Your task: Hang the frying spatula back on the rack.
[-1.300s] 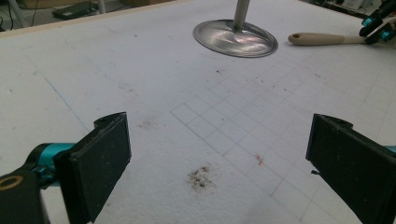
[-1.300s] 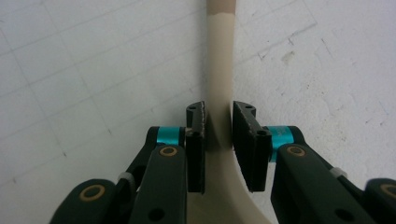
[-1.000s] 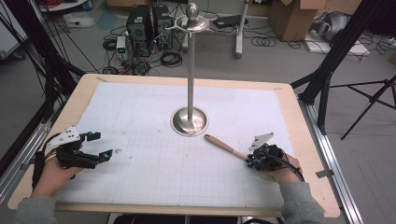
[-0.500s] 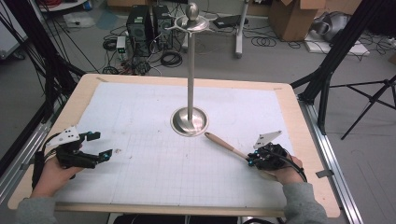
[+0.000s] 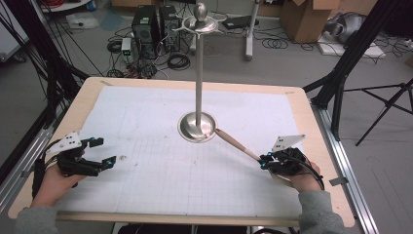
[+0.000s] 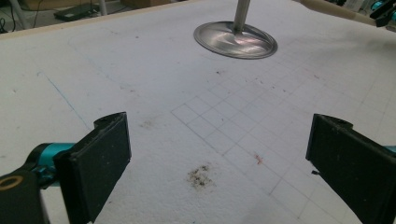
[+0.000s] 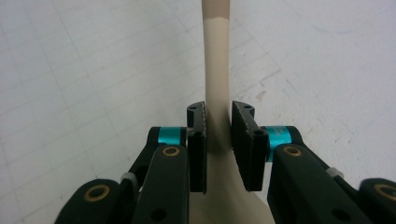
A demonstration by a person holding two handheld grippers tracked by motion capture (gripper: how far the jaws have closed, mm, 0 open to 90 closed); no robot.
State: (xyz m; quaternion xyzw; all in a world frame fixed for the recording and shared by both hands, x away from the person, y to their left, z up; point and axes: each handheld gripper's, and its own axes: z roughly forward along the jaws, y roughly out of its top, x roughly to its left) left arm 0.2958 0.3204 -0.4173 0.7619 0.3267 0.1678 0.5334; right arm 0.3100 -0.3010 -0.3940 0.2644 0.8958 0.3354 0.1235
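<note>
The right tongs (image 7: 218, 140) were clenched on a beige utensil handle (image 7: 217, 70), which ran straight out ahead from between their pads to end beside the steel stand's base (image 5: 197, 127). The left tongs (image 6: 217, 158) stood released over the desk (image 5: 146, 170), well apart from the handle.
</note>
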